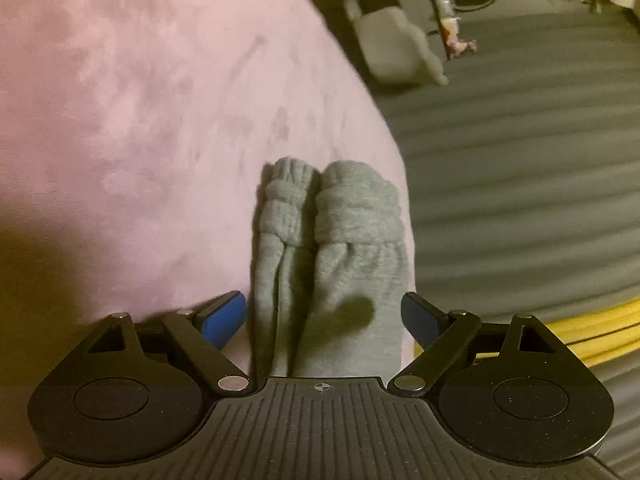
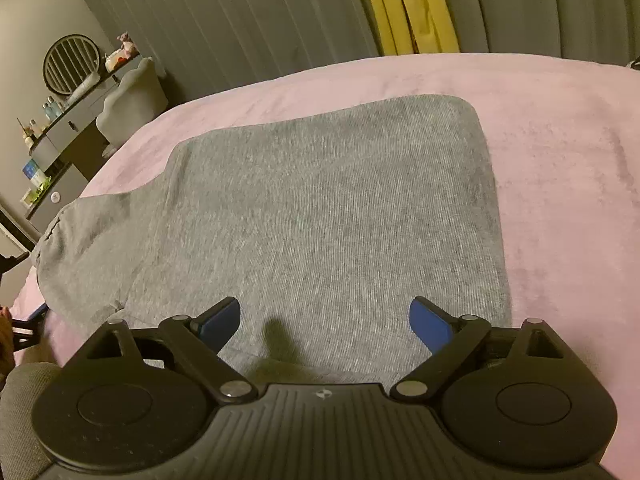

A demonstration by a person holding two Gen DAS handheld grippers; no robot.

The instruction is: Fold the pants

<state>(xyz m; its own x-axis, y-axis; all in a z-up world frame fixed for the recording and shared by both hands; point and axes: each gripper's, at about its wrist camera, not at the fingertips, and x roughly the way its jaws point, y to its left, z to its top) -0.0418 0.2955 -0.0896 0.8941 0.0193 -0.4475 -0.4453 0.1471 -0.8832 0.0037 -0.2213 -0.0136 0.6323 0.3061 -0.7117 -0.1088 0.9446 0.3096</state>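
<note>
A pink plush blanket (image 2: 560, 152) covered the bed and filled most of both views. Behind it stood grey ribbed curtains (image 2: 240, 12) with a yellow strip (image 2: 404, 4) among them.

On the blanket lay the grey pants (image 2: 320, 208), folded into a broad flat panel with rounded far corners. Their two legs narrowed toward the left edge of the bed in the right wrist view, and in the left wrist view the two gathered cuffs (image 1: 328, 200) lay side by side, touching each other, close to the bed's edge.

A dark desk (image 2: 60, 128) stood by the wall with small bottles and boxes on it, a pale chair (image 2: 132, 92) beside it and a round slatted mirror or fan (image 2: 72, 64) above; I could not tell which. No writing could be read on anything there.

The left hand-held gripper (image 1: 326, 316) stood wide over the legs just short of the cuffs, its blue pads (image 1: 224, 316) clear of the cloth on either side. The right hand-held gripper (image 2: 326, 322) was also spread wide above the near edge of the folded panel, gripping nothing.
</note>
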